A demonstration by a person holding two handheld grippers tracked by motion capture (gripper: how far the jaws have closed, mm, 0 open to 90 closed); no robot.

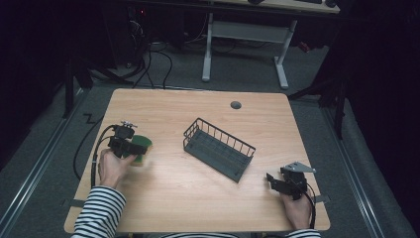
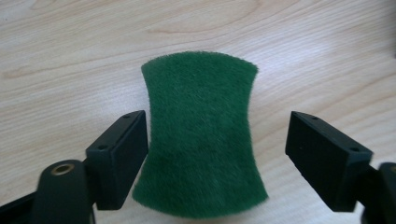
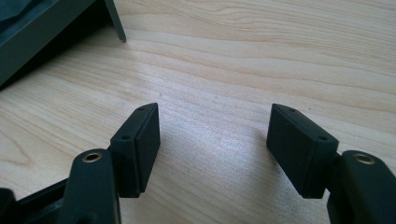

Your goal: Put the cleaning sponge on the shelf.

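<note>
A green scouring pad [image 2: 201, 135] lies flat on the wooden table [image 1: 198, 198], at the left side [image 1: 143, 148] in the high view. My left gripper [image 2: 217, 154] stands open over it, one jaw on each side of the pad; the left jaw is close to the pad's edge and the right jaw stands apart from it. My right gripper [image 3: 212, 144] is open above bare wood near the table's front right [image 1: 275, 181], with nothing between its jaws. A dark wire basket [image 1: 219, 148] stands in the middle of the table.
The basket's corner [image 3: 46, 28] shows at the upper left of the right gripper view. A round grey grommet [image 1: 236, 105] sits near the table's far edge. Beyond the table, a white-legged desk [image 1: 245, 44] and cables stand on the floor.
</note>
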